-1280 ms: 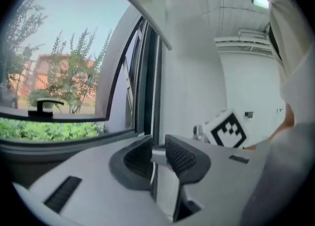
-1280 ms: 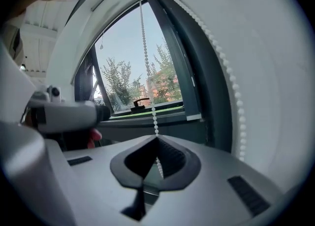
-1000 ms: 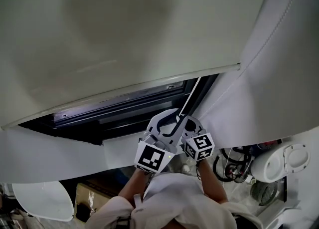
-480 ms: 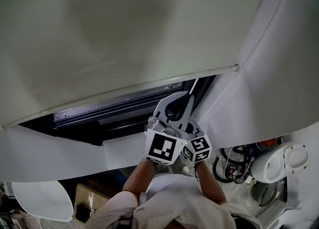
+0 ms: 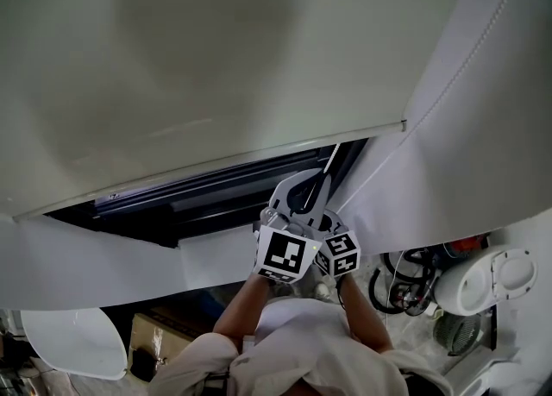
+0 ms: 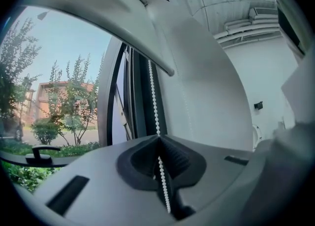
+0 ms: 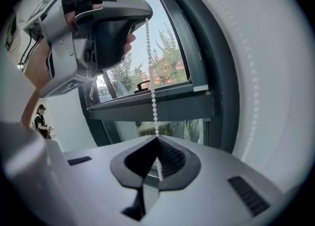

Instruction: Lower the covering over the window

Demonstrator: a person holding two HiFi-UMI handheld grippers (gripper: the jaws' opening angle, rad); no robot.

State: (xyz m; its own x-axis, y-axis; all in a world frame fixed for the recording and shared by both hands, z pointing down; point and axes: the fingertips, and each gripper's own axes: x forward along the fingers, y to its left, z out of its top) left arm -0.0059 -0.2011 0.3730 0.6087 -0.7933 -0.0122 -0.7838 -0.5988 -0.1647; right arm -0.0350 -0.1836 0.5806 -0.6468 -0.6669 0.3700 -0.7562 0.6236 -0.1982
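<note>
A cream roller blind hangs over the top of the dark-framed window. Its bottom bar slants across the head view. A white bead chain runs down the window's right side. My left gripper has just closed its jaws, and they are shut on the bead chain, which passes between them. Just below it, my right gripper is shut on the same bead chain. The right gripper view shows the left gripper above, gripping the chain.
A white curtain hangs at the right and a white sheet spans the lower left. Cables and a white round housing lie at the lower right. A black window handle sits on the sash.
The left gripper, open beside the right one a second ago, has risen along the chain and shut on it. The right gripper has sunk a little, and the blind's bar sits slightly lower.
</note>
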